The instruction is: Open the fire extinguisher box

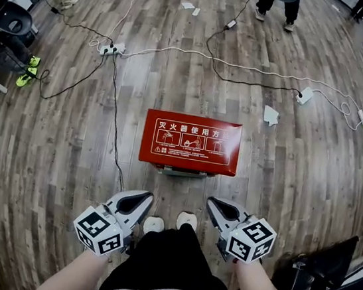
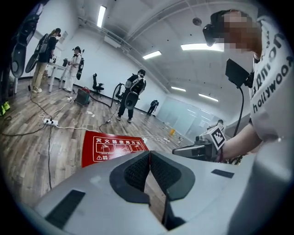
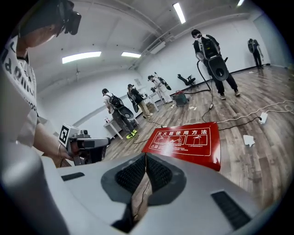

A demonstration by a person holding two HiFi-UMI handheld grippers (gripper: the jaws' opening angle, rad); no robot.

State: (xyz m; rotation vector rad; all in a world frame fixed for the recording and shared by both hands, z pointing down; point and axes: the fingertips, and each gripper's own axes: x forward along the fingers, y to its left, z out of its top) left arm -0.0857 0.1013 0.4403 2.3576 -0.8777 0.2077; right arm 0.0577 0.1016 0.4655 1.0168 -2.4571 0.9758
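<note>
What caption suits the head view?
Left tool and right tool, both shut, face the closed fire extinguisher box on the wooden floor.

Ahead of the jaws, the box (image 1: 191, 142) is glossy red on top, on a grained wood-plank floor (image 1: 298, 171). The left gripper (image 1: 140, 201) and right gripper (image 1: 216, 207) are smooth grey plastic, with ribbed black pads (image 2: 137, 172)

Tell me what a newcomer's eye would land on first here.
The red fire extinguisher box lies closed on the wooden floor, dead centre. Just below it in the head view hover the left gripper and right gripper, fingers shut and empty. White cables snake across the floor behind the box.
</note>
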